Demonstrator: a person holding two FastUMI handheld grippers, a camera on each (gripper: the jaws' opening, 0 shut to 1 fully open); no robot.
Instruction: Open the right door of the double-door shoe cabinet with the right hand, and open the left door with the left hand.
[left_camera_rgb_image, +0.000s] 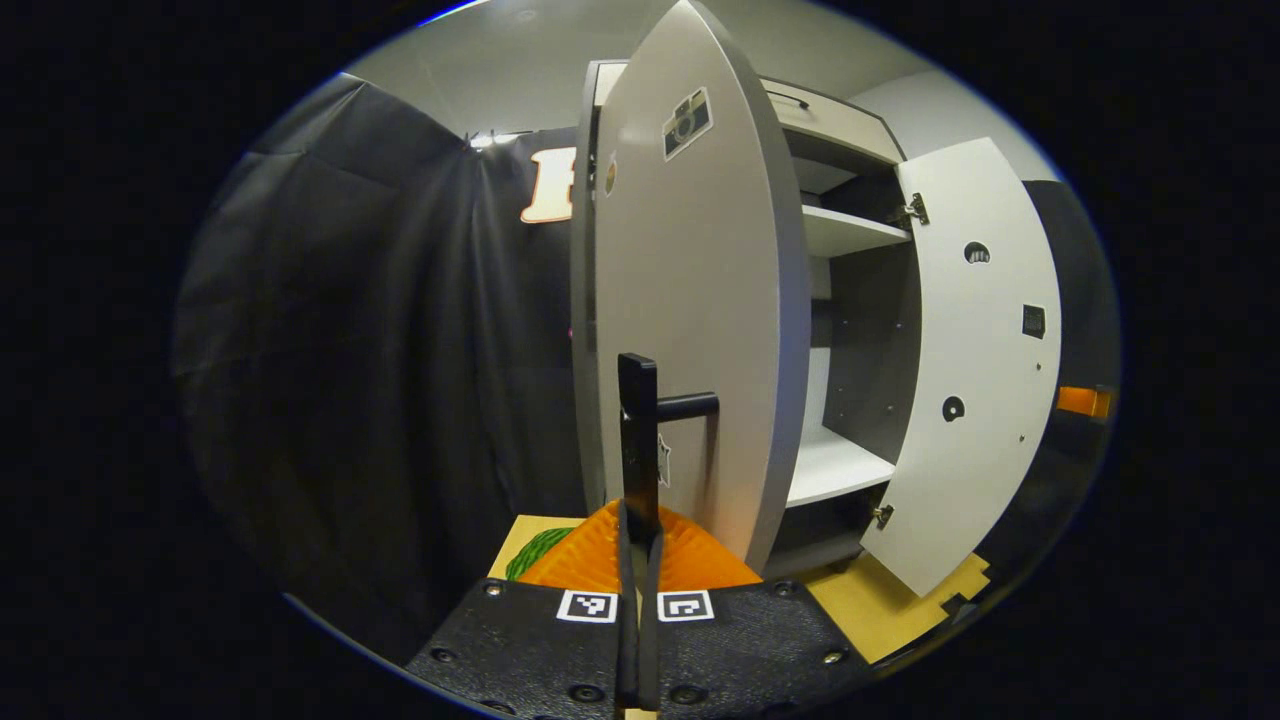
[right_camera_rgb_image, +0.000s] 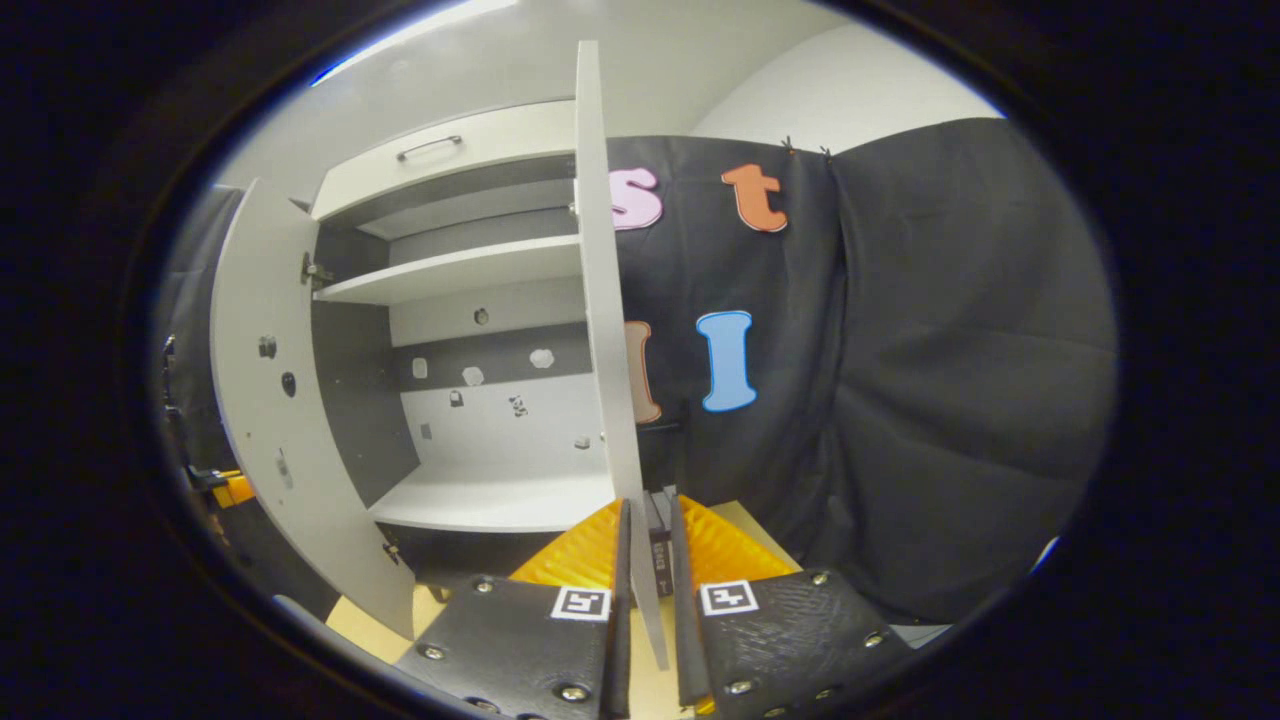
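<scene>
The shoe cabinet (left_camera_rgb_image: 850, 230) stands with both doors swung out and its pale shelves (right_camera_rgb_image: 480, 270) bare. My left gripper (left_camera_rgb_image: 639, 520) is shut on the dark bar handle (left_camera_rgb_image: 640, 420) on the outer face of the left door (left_camera_rgb_image: 690, 300). The right door (left_camera_rgb_image: 985, 350) hangs open at the far right. In the right gripper view that right door (right_camera_rgb_image: 600, 300) is seen edge-on. My right gripper (right_camera_rgb_image: 650, 550) is shut on its lower edge, with a dark handle piece (right_camera_rgb_image: 661, 545) also between the fingers. The left door (right_camera_rgb_image: 265, 400) stands open at the left.
Black cloth walls (left_camera_rgb_image: 380, 350) close in both sides of the cabinet. A tan floor board (left_camera_rgb_image: 900, 600) lies under it, with a green patch (left_camera_rgb_image: 540, 550) beside my left gripper. A drawer with a bar handle (right_camera_rgb_image: 430, 148) tops the cabinet.
</scene>
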